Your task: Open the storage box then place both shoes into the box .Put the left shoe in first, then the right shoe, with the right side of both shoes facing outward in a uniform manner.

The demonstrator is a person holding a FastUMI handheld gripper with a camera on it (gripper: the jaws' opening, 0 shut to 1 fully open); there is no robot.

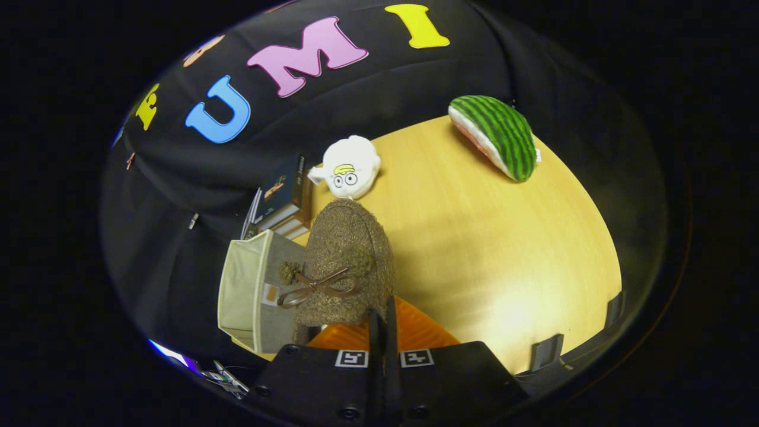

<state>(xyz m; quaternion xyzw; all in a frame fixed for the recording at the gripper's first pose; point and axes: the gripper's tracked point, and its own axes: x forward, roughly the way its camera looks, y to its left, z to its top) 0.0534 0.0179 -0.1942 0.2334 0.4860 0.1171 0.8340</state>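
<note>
Your jaws are clamped together on the rim of a fuzzy brown slipper (347, 261), your gripper (383, 323) holding it beside the open beige storage box (244, 290), above the wooden table (504, 249).

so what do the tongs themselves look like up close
The tongs have two thin flat fingers set side by side, rising from a wide black angular body. Each side of the body carries a small square black-and-white marker, and round screw heads dot its face.
</note>
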